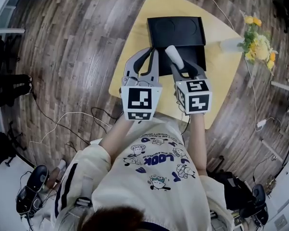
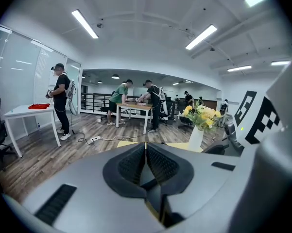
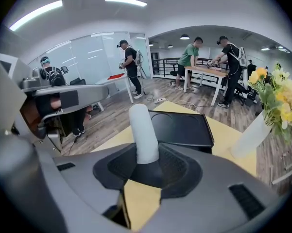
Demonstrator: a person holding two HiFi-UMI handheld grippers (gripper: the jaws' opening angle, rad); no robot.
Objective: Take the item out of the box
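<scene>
White, round, smooth plastic tube (image 3: 143, 125) up over the near edge of the flat black box (image 3: 184, 130), squeezed at its bottom end by the right gripper (image 3: 146, 161), likely light, hard and slippery, so best gripped nearer its middle, with the left gripper (image 2: 146, 154) near the box too, pinched shut on nothing.

"What sort of place is it?"

"It looks like an open-plan office or lab. It has ceiling strip lights (image 2: 85, 23), glass partition walls (image 3: 90, 52) and a wood-plank floor (image 1: 77, 42)."

"What else shows that?"

"People (image 2: 119, 95) stand working at a shared table (image 2: 134, 106), and a power strip (image 2: 93, 140) lies on the floor."
</scene>
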